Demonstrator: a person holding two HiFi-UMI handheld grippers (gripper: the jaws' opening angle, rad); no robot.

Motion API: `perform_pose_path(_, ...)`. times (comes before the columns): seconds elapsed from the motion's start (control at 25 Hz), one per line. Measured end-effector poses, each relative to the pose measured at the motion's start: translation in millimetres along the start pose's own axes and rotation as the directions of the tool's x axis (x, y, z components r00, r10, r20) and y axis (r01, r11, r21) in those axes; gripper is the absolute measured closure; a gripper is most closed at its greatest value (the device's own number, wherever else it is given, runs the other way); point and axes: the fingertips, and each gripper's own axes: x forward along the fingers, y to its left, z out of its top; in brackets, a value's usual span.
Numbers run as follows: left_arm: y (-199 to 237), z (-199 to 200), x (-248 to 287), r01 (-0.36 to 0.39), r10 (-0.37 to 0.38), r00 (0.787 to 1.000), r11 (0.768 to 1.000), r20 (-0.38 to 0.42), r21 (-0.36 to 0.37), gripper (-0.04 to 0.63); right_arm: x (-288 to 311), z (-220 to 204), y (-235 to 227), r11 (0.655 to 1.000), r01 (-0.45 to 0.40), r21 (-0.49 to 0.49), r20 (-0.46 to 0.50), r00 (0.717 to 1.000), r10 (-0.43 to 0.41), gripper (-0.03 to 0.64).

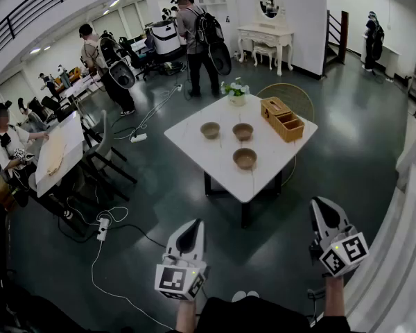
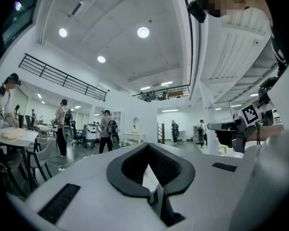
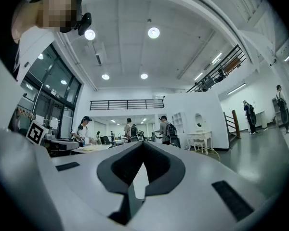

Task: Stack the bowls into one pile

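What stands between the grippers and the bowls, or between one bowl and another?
Nothing visible. The left gripper and right gripper are short of the table, over open floor. The three bowls lie apart with bare tabletop between them; the box stands off to their right.

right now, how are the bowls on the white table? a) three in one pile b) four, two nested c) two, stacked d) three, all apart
d: the left bowl, the right bowl and the near bowl lie apart on the white table, none nested.

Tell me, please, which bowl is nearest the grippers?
The front bowl: it stands alone, while the back-left bowl and back-right bowl sit side by side behind it.
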Motion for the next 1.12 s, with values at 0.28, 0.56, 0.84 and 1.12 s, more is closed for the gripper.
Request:
perform_pose_path(0.28,-10.3,0.2,0.6,-0.003,0.003,1.0,1.0,-0.004,-0.004,0.58,-6.9,-0.8,-7.7,1.0,-0.001,0.017,-0.001,1.0,0.001,0.603)
perform_pose_path(0.56,-26.4,-6.7,-0.7,-0.007,0.007,1.0,1.0,-0.021,-0.011,0.58,-16.3,-7.7,-17.8,0.999,-0.002,0.041,-0.01,1.0,0.002,0.604)
perform_pose_path(0.84,-28.9,-18.4,1.0,-0.018,0.017,0.999,0.999,-0.046,-0.035,0.58,-13.4,-13.4,-22.1,0.998,-0.008,0.056,-0.011,1.0,0.009,0.603)
perform_pose_path(1.12,-30.1,-24.2,14.7,-0.012,0.01,0.998,0.999,-0.058,-0.045,0.58,-1.2,-22.6,-36.0,0.996,0.004,0.087,-0.037,0.999,0.0,0.603)
